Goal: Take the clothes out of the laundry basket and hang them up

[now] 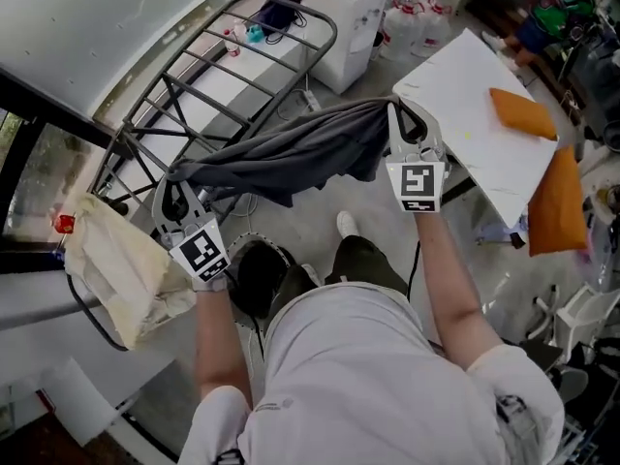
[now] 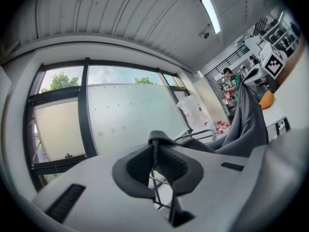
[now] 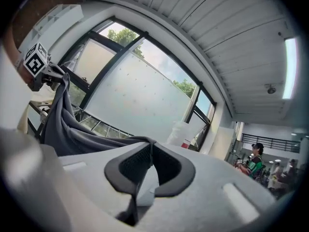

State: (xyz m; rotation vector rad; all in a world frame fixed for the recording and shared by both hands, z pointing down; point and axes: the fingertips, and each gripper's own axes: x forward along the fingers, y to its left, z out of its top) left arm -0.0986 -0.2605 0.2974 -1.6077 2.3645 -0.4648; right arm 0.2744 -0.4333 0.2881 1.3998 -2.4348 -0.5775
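Above a metal drying rack beside a tall window, a dark grey garment is held stretched between two hand-held grippers. The left hand-held gripper is clamped on one edge of the cloth, a thin fold pinched between its ribbed pads; the right hand-held gripper is clenched on the opposite edge in the same way. The garment is carried in the air, sagging in the middle, just over the near rails of the rack and not clearly resting on any of them. A cream cloth is seen draped over a bar at the rack's near-left end. A dark round container, judged to be the laundry basket, is seen on the floor by the person's legs. The step in hand is judged to be the hanging of this garment: it is out of the basket and spread, but not yet laid over a rail. The next move calls for the cloth to be carried over a free rail, lowered until it folds across it, and only then let go by both jaws.
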